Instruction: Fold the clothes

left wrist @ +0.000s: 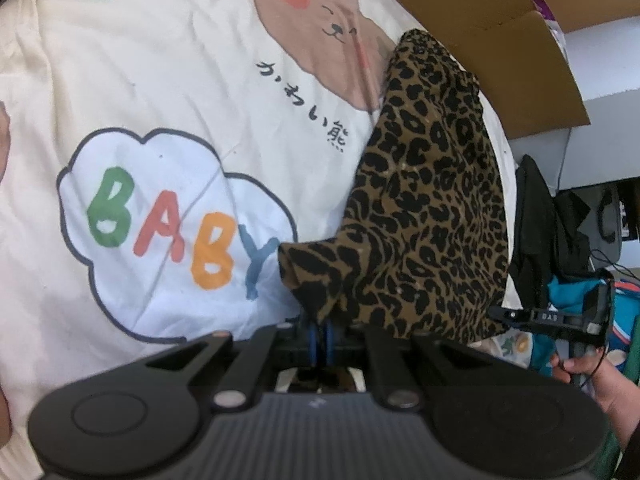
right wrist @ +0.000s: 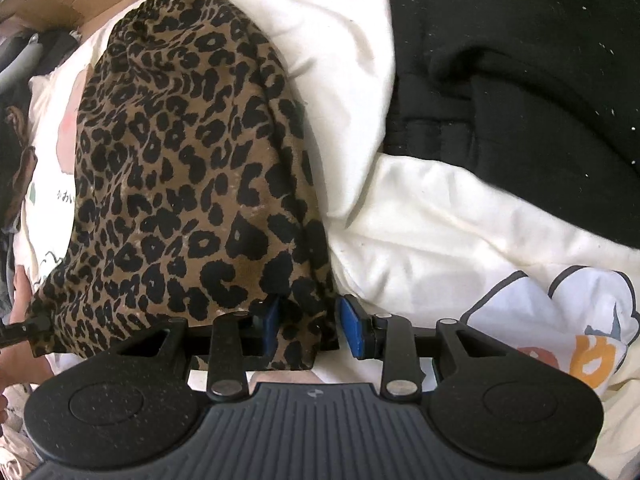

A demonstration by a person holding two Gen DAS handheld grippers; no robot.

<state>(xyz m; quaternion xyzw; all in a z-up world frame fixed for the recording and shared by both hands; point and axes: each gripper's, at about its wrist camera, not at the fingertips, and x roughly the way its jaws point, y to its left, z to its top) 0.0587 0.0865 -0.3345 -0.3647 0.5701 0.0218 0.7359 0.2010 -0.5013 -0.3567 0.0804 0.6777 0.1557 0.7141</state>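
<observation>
A leopard-print garment (left wrist: 432, 200) lies lengthwise on a cream printed sheet (left wrist: 160, 60). My left gripper (left wrist: 322, 340) is shut on the garment's near corner, which bunches up over the blue pads. In the right wrist view the same garment (right wrist: 180, 160) stretches away from me. My right gripper (right wrist: 312, 324) is open, and the garment's other near corner hangs between its blue pads (right wrist: 354, 328). The left wrist view also shows the right gripper (left wrist: 556, 316) at the garment's right edge, held by a hand (left wrist: 592, 376).
A black garment (right wrist: 520, 80) lies on the sheet to the right of the leopard one. A cardboard box (left wrist: 500, 20) stands beyond the bed's far edge. The sheet carries a "BABY" cloud (left wrist: 168, 232) and a bear print (left wrist: 320, 32). Dark bags and clutter (left wrist: 560, 220) sit off the bed.
</observation>
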